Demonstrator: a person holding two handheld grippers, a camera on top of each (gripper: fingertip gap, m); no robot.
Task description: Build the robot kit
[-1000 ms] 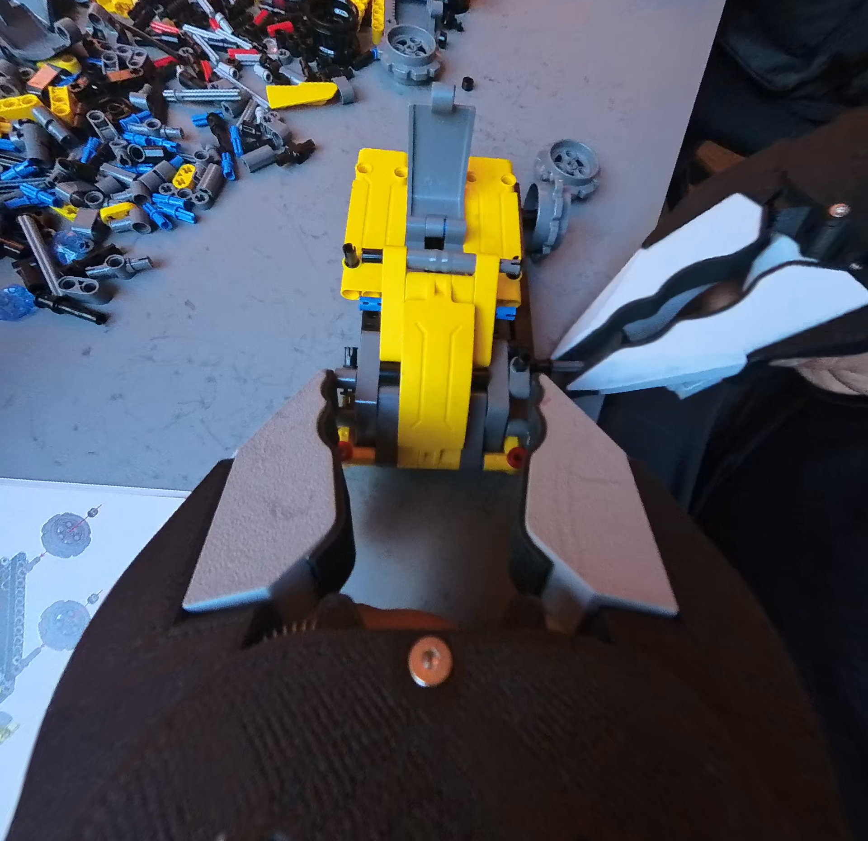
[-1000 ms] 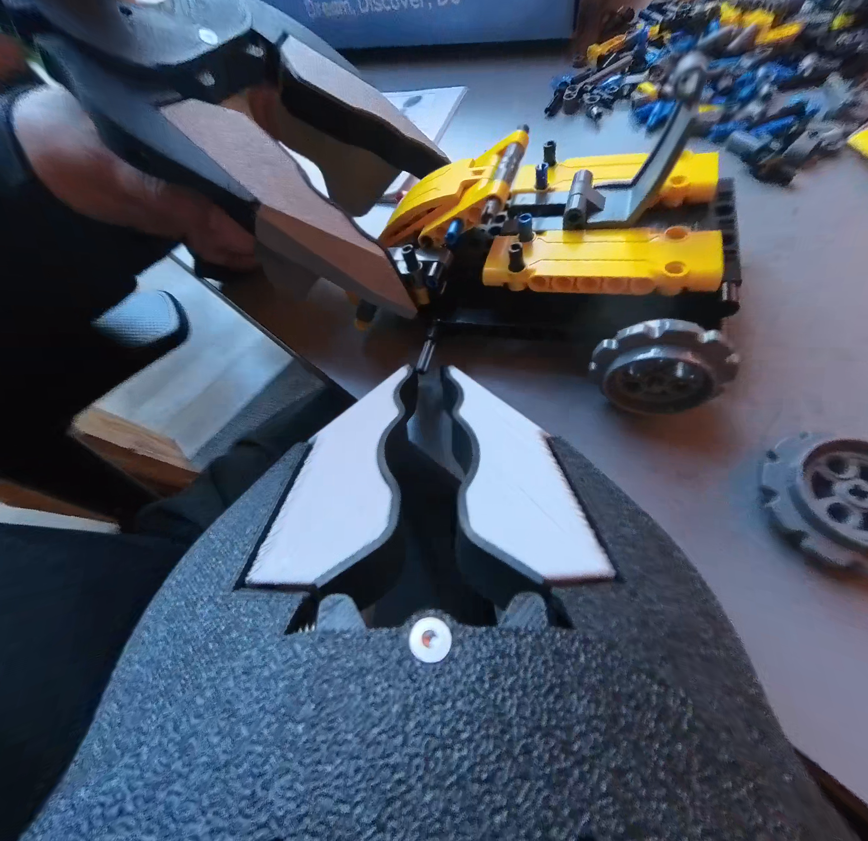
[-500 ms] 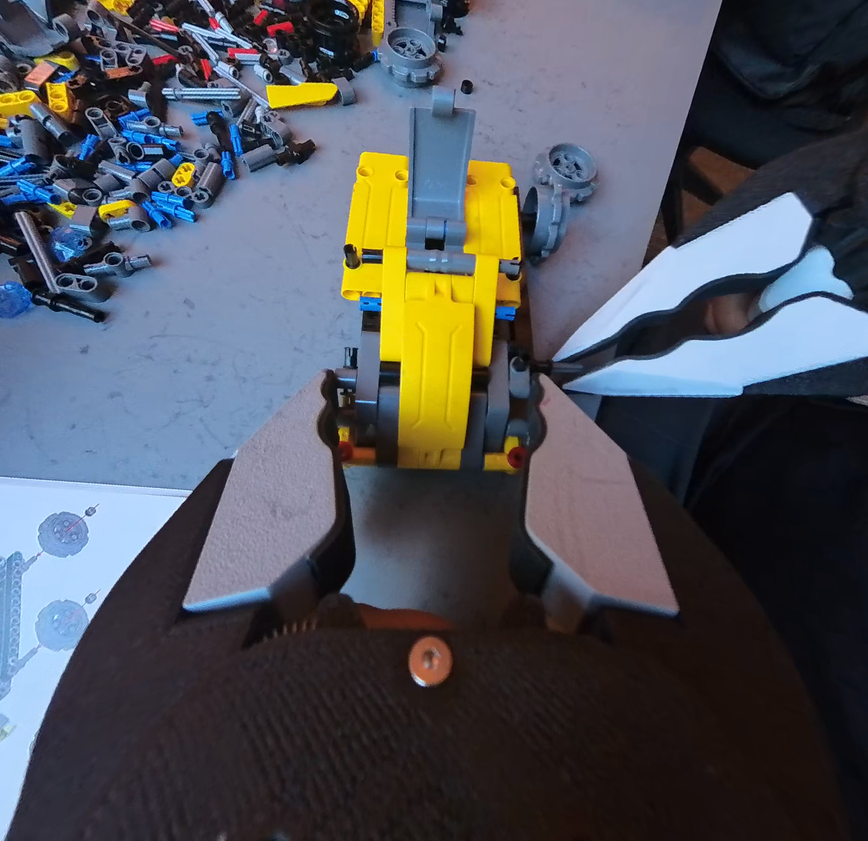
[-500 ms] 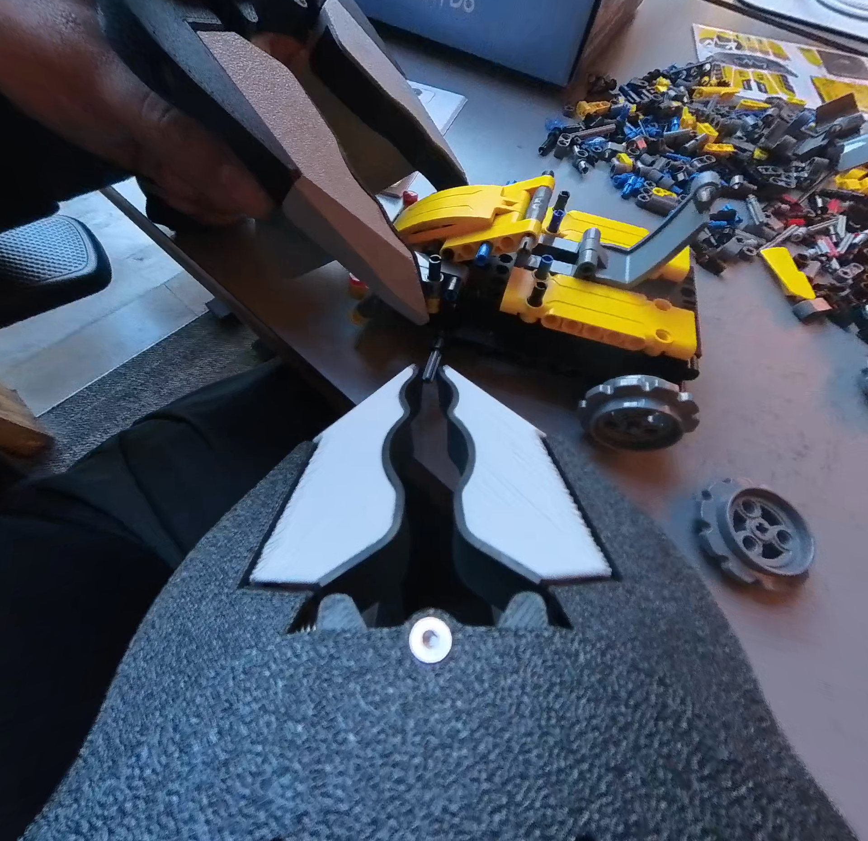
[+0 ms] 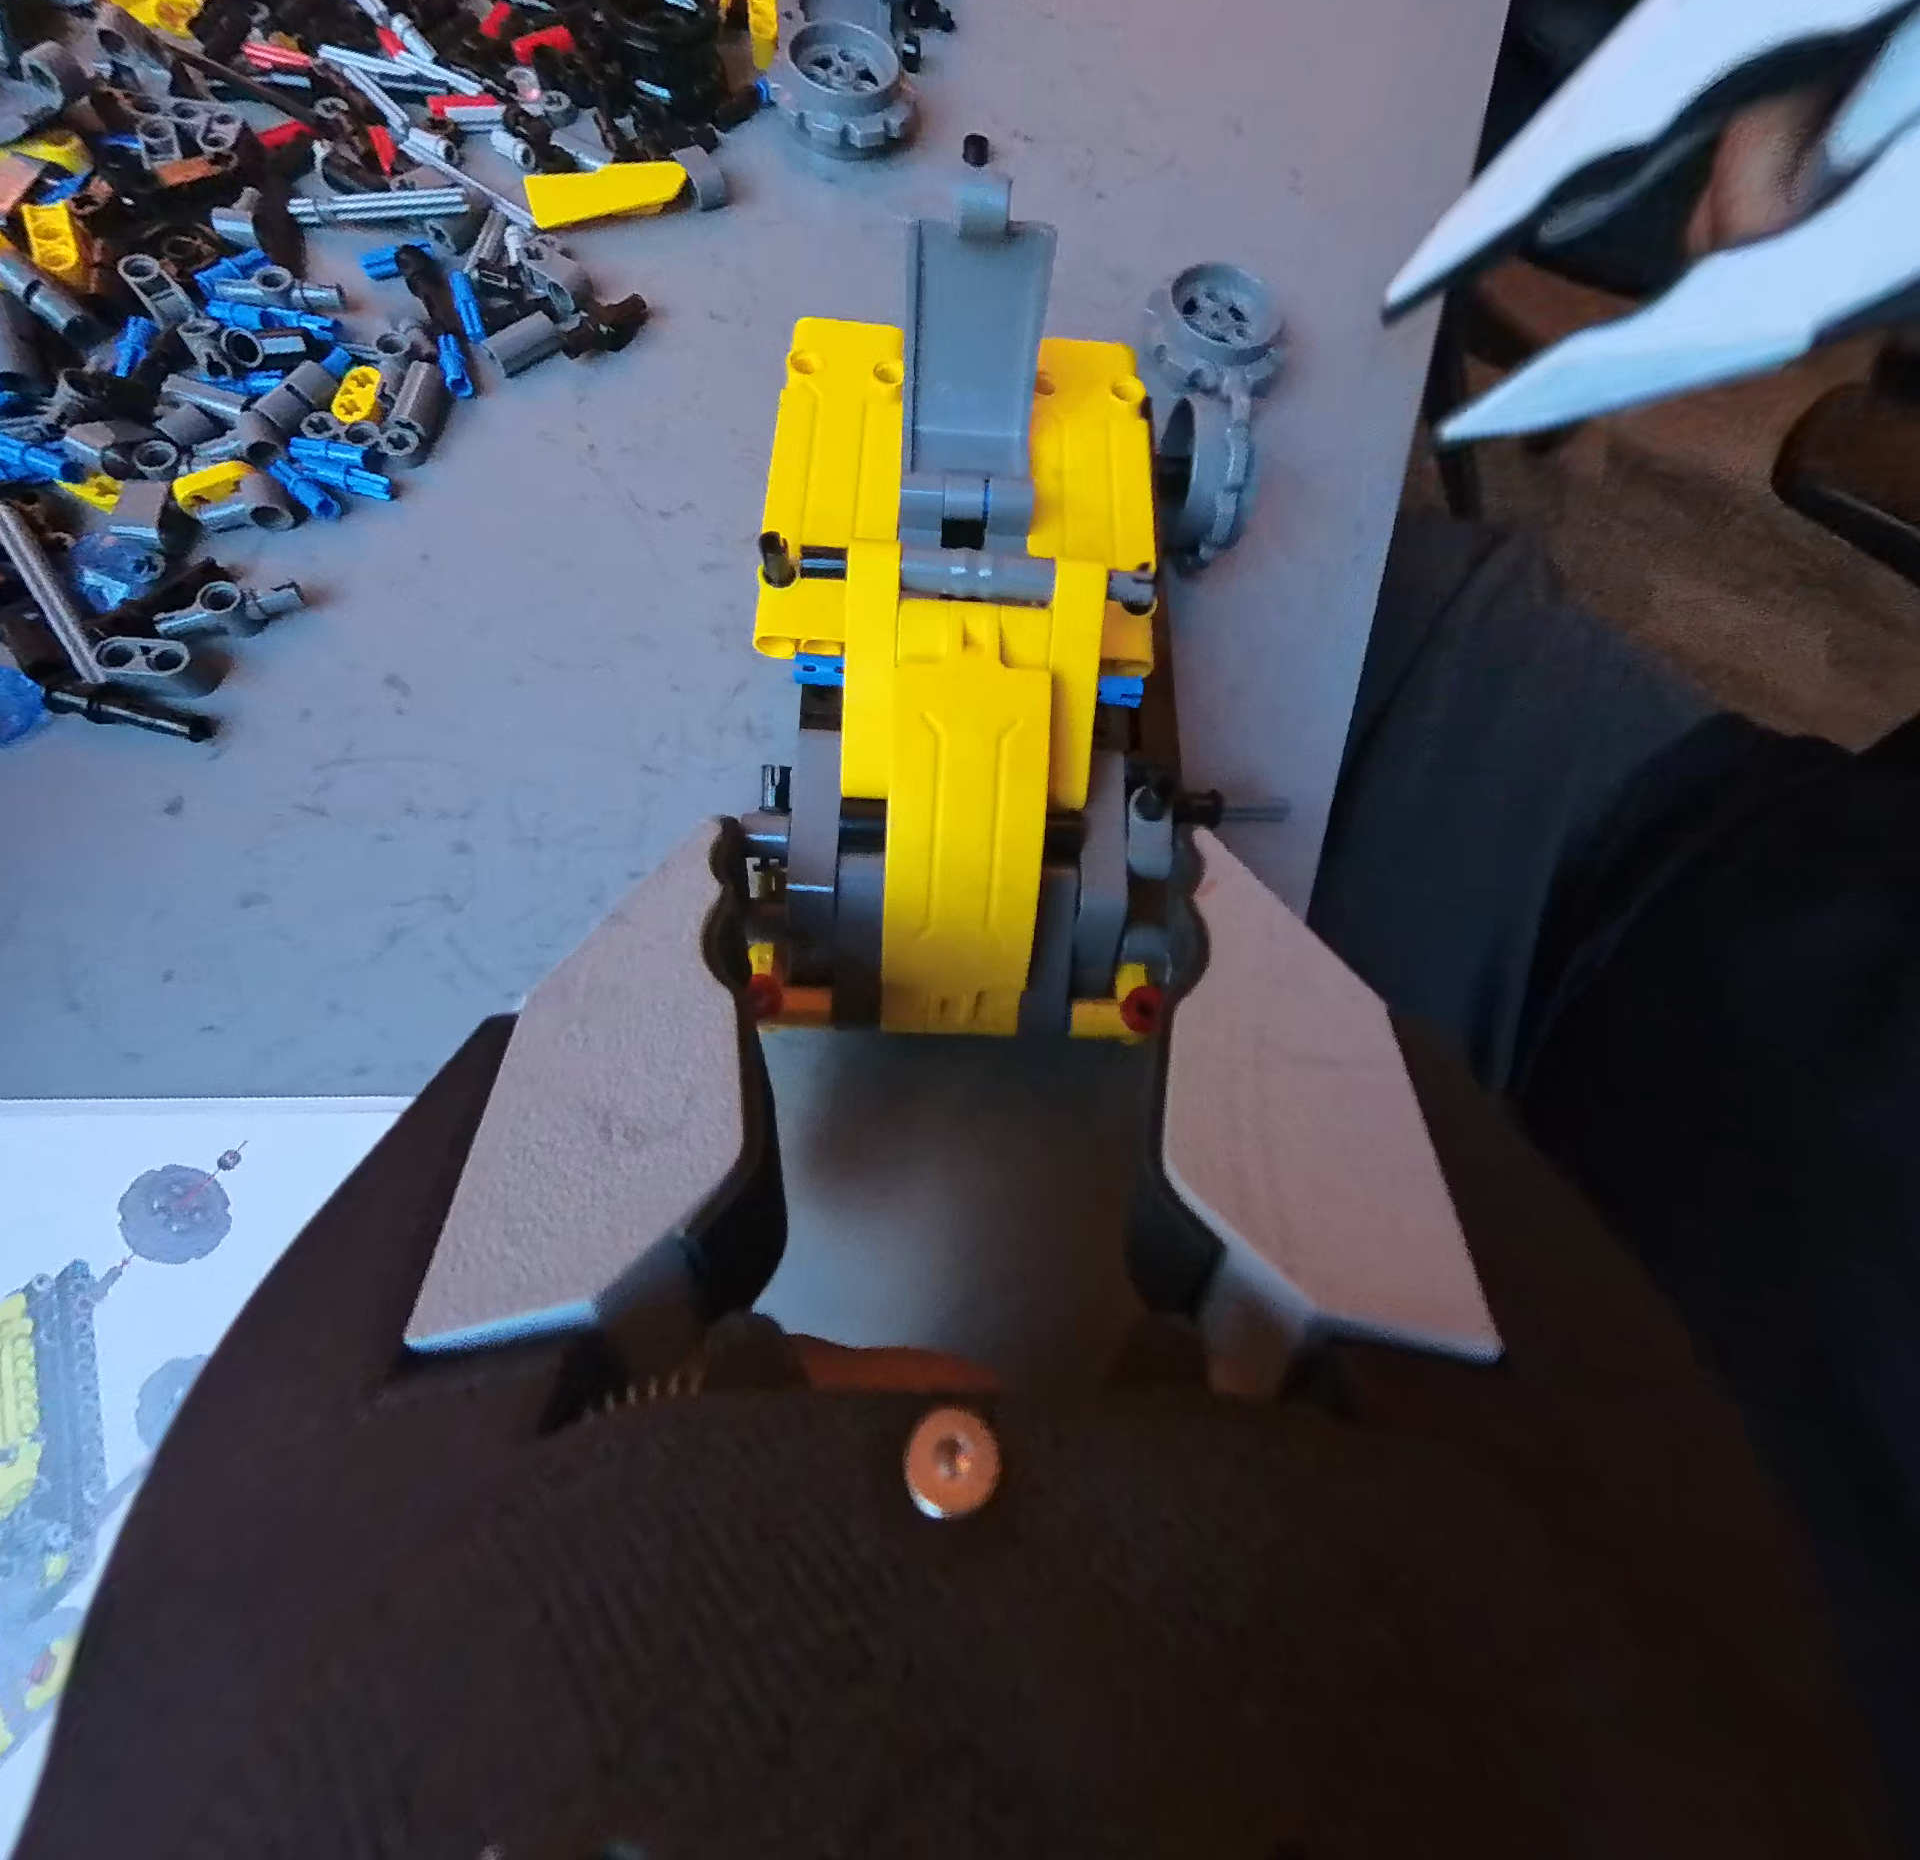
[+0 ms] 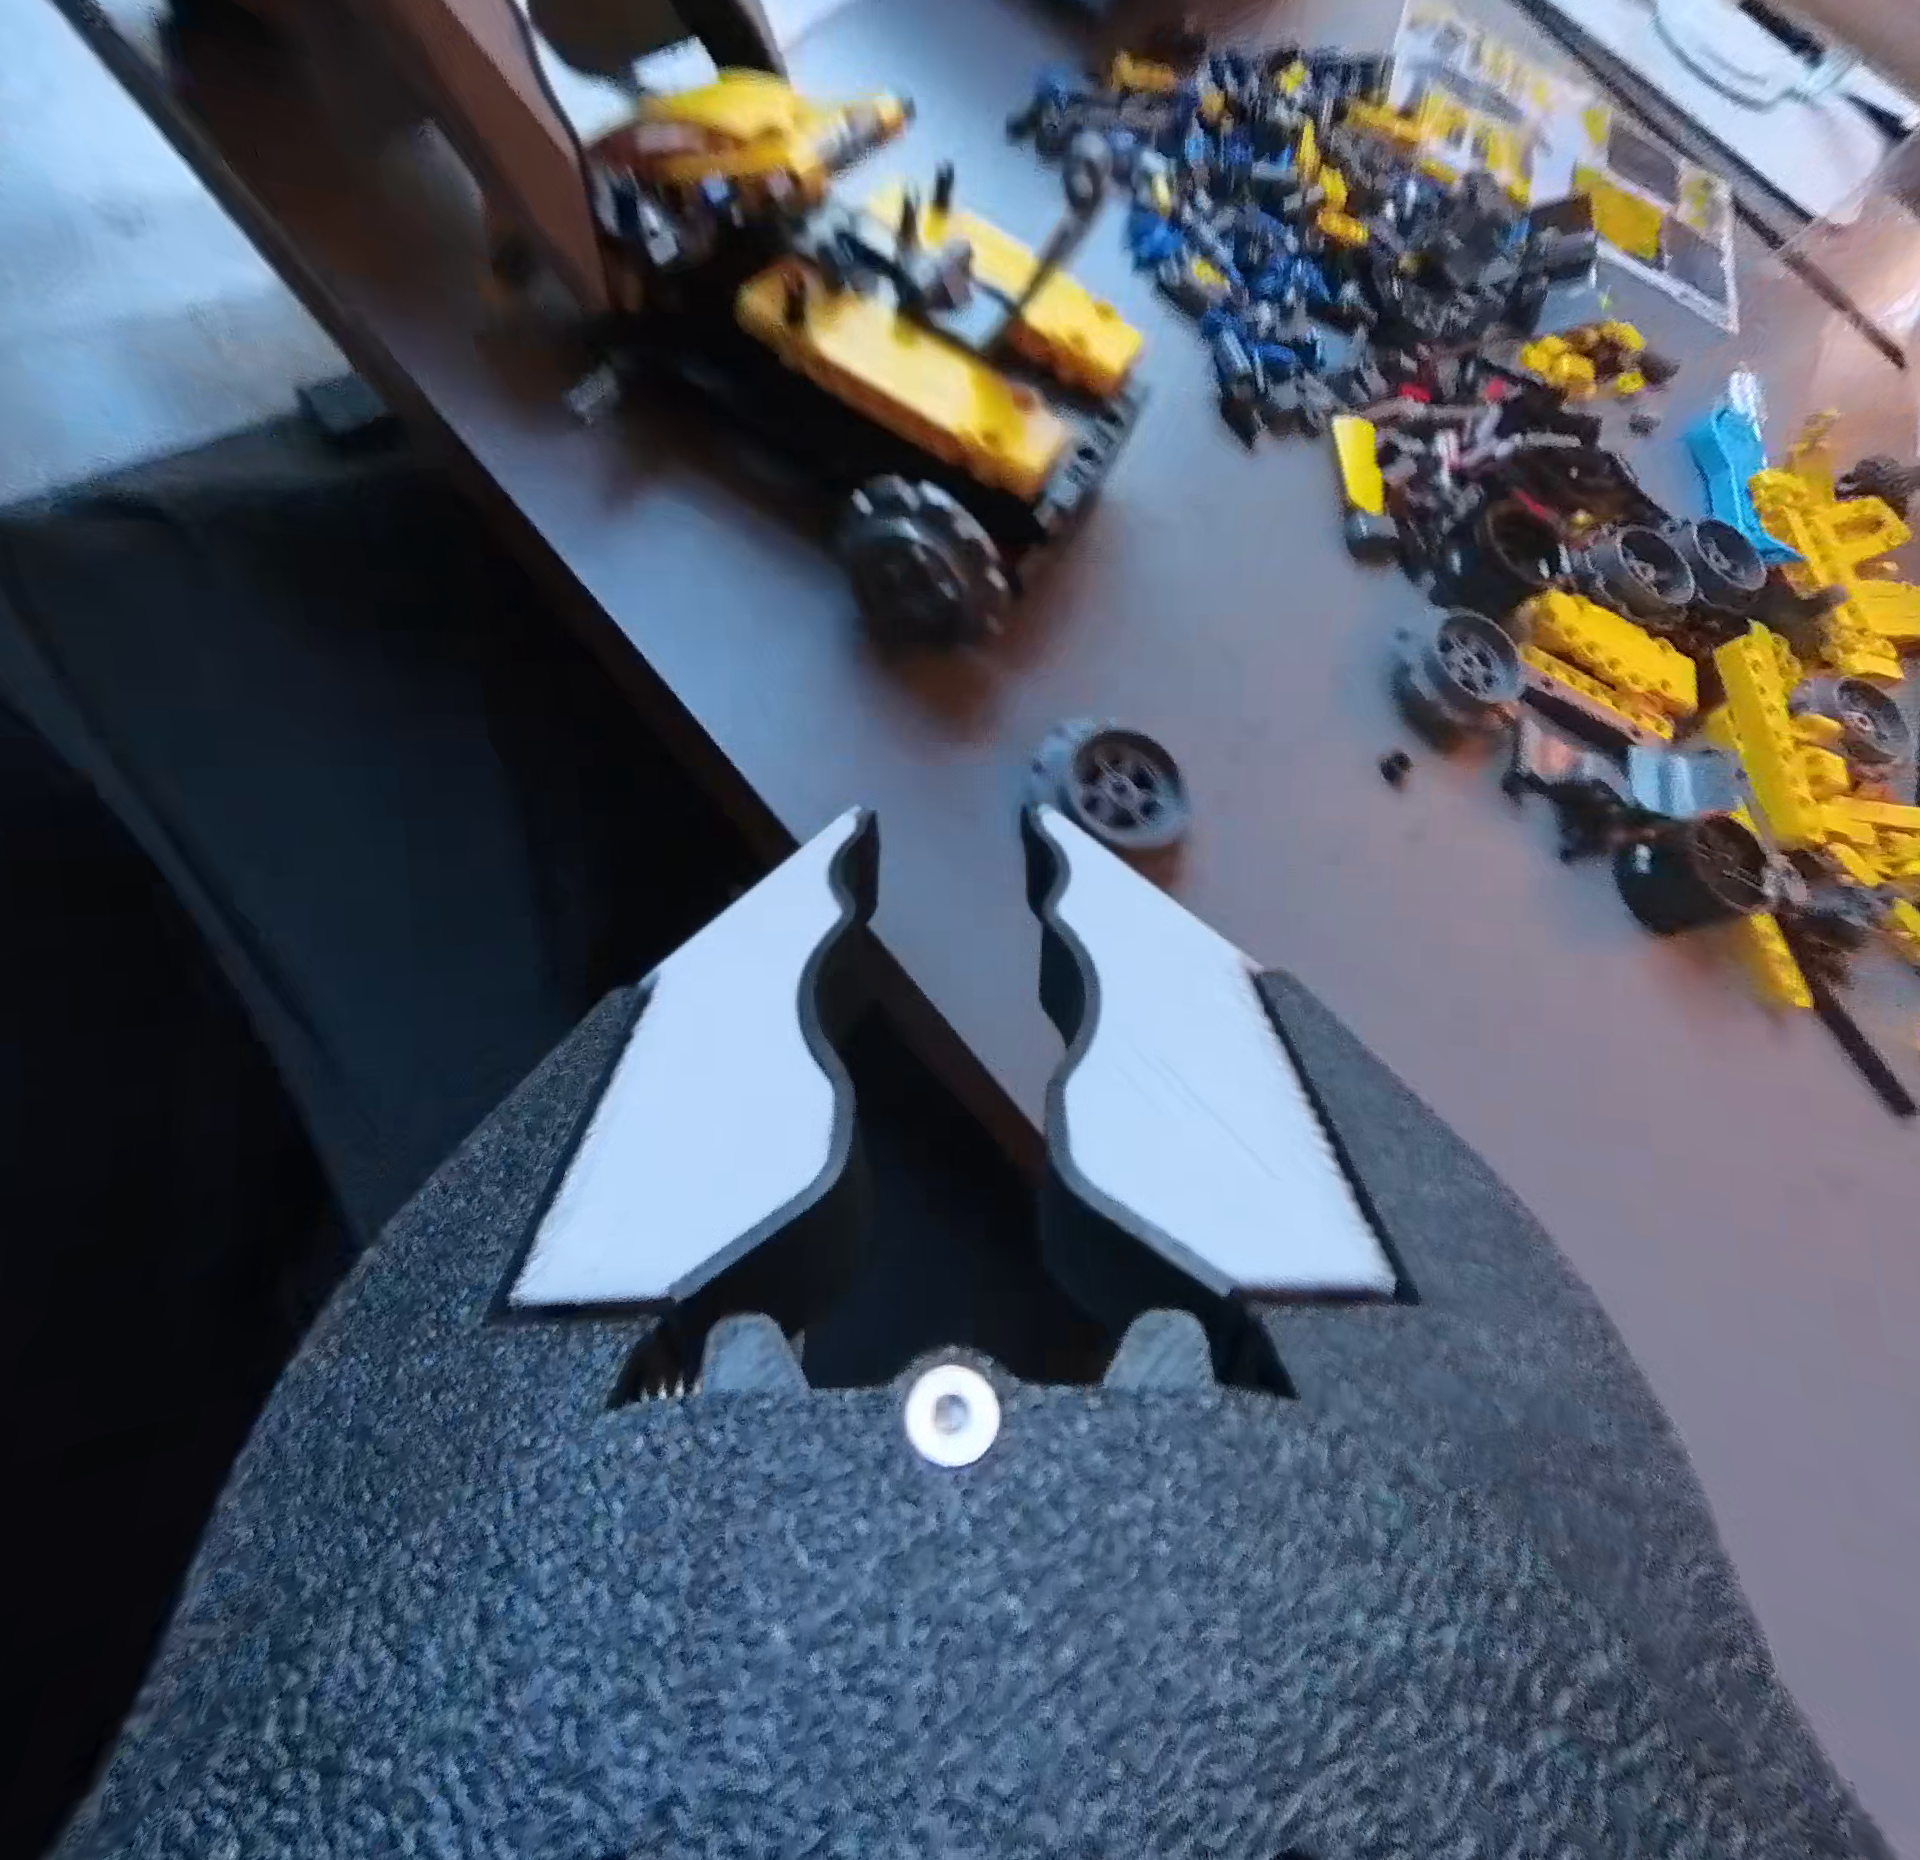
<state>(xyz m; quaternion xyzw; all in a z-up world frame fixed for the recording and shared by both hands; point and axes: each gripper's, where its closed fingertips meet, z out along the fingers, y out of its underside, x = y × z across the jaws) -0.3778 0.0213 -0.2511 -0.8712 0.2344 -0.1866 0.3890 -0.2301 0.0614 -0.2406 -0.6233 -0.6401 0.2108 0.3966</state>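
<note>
yellow brick vehicle [image 5: 961,771] between left hand-held gripper [image 5: 956,875] fingertips

A brick vehicle [image 5: 956,605] is set mid-frame on the tabletop [image 5: 416,875]; loose parts [image 5: 239,356] are heaped upper left, a booklet [image 5: 125,1291] lower left.

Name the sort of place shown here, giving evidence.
Probably a hobby or workshop desk for brick building: a grey table strewn with loose building parts, a half-built yellow vehicle, and an instruction booklet.
</note>
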